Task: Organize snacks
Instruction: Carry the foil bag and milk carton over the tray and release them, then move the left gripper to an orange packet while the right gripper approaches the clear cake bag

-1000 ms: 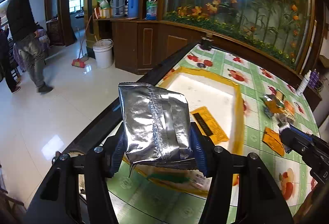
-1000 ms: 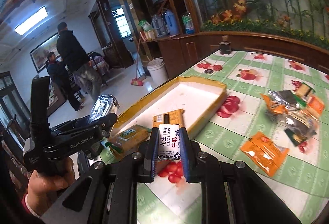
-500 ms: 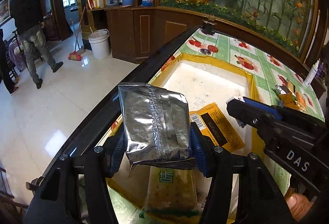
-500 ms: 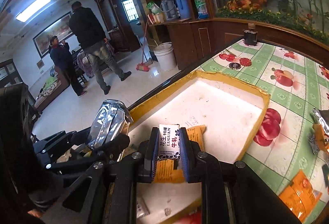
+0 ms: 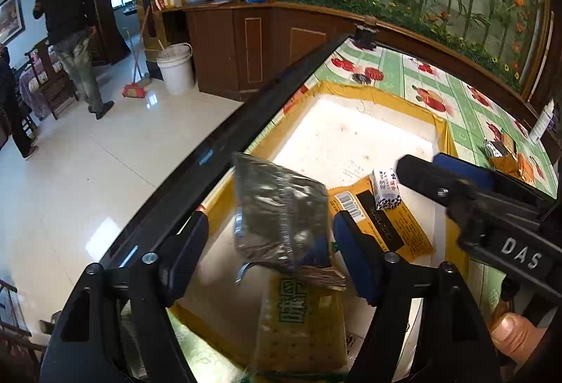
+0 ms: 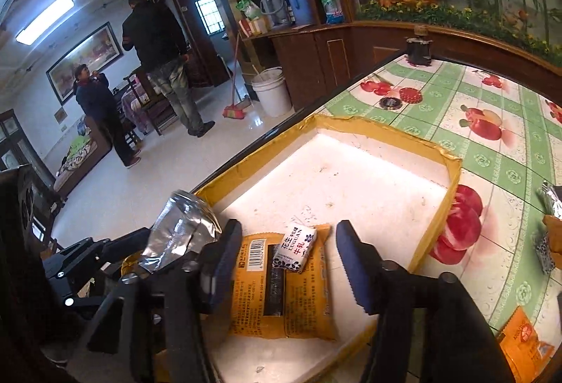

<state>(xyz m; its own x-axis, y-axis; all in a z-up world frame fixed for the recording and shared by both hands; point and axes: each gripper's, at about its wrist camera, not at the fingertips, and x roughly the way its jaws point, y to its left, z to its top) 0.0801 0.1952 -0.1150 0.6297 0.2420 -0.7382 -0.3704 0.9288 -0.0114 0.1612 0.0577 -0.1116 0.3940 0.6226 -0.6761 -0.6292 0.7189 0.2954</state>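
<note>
Snack bar (image 6: 295, 251) labelled "LUGUAN"

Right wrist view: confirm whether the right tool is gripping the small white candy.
No. The right tool is open, and the small white candy lies on the orange snack packet.

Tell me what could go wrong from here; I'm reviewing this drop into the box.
1. The silver packet sits tilted between the open left gripper near the box's floor-side wall; it might tumble out.
2. It could land on the cracker pack, making a messy pile.
3. The right gripper hangs open close beside the left; they might bump.
</note>
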